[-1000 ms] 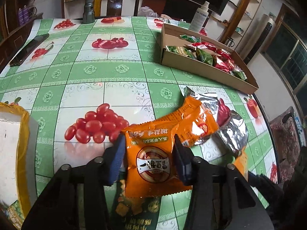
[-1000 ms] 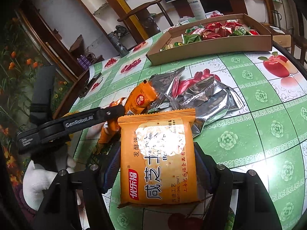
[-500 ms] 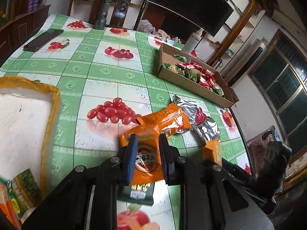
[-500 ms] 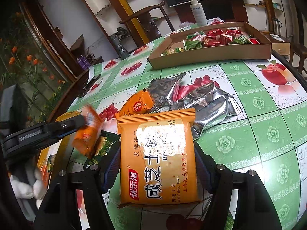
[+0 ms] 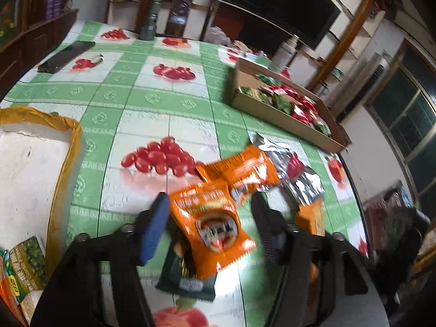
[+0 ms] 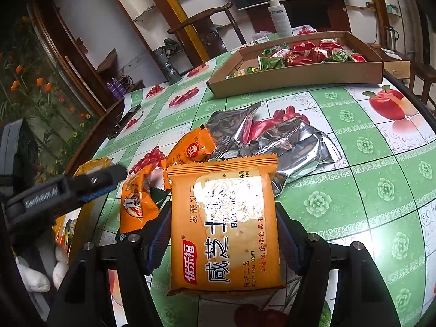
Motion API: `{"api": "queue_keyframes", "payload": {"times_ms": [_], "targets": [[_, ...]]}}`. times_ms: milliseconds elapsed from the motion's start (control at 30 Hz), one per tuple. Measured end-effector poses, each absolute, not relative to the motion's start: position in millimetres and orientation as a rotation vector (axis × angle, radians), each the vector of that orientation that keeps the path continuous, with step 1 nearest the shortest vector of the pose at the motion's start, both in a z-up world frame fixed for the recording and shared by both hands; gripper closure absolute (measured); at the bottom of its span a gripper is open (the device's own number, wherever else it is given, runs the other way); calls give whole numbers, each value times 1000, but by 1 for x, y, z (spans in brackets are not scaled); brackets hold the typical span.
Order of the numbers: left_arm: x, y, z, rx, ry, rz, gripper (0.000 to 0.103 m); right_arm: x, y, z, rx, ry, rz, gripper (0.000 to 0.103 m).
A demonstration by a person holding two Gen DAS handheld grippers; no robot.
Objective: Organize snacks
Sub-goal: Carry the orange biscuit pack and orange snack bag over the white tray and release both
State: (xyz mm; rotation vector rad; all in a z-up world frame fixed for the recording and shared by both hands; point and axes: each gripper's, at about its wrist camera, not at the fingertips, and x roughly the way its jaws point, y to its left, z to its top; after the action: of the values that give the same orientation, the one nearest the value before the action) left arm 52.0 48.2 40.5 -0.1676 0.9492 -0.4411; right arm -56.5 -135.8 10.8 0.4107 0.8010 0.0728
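My left gripper (image 5: pixel 209 227) is open, its blue pads wide apart. A small orange snack packet (image 5: pixel 212 223) lies between them, loose, on a dark green packet (image 5: pixel 185 275); it also shows in the right wrist view (image 6: pixel 136 204). A second orange packet (image 5: pixel 245 171) and silver foil packets (image 5: pixel 299 174) lie beyond. My right gripper (image 6: pixel 222 234) is shut on a large orange biscuit packet (image 6: pixel 226 229), held above the table. The left gripper's finger (image 6: pixel 68 188) shows at left in the right wrist view.
A long cardboard tray (image 5: pixel 286 120) with red and green packets stands at the far right; it also shows in the right wrist view (image 6: pixel 299 73). A white box with yellow tape rim (image 5: pixel 32 163) stands at left. A phone (image 5: pixel 66 55), a torch (image 5: pixel 148 28) and a spray bottle (image 6: pixel 280 16) are at the back.
My left gripper was shut on the small orange packet half a second ago; now its jaws are wide open and the packet lies loose between them. The right gripper keeps its biscuit packet.
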Motion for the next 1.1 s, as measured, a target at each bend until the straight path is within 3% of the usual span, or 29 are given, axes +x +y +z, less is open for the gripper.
{"api": "queue_keyframes", "payload": {"times_ms": [33, 200, 267, 400, 767, 1100], "targets": [[55, 41, 37, -132, 951, -417, 32, -56, -136, 10, 412, 804, 76, 32], [57, 16, 16, 54, 994, -382, 33, -55, -136, 10, 416, 807, 86, 32], [54, 12, 10, 90, 1005, -394, 56, -54, -135, 9, 416, 810, 89, 32], [49, 18, 14, 76, 1002, -408, 66, -54, -133, 9, 404, 811, 87, 32], [-3, 98, 74, -139, 889, -500, 66, -56, -134, 9, 390, 803, 62, 32], [-8, 218, 91, -208, 845, -306, 66, -70, -111, 36, 431, 768, 166, 32]]}}
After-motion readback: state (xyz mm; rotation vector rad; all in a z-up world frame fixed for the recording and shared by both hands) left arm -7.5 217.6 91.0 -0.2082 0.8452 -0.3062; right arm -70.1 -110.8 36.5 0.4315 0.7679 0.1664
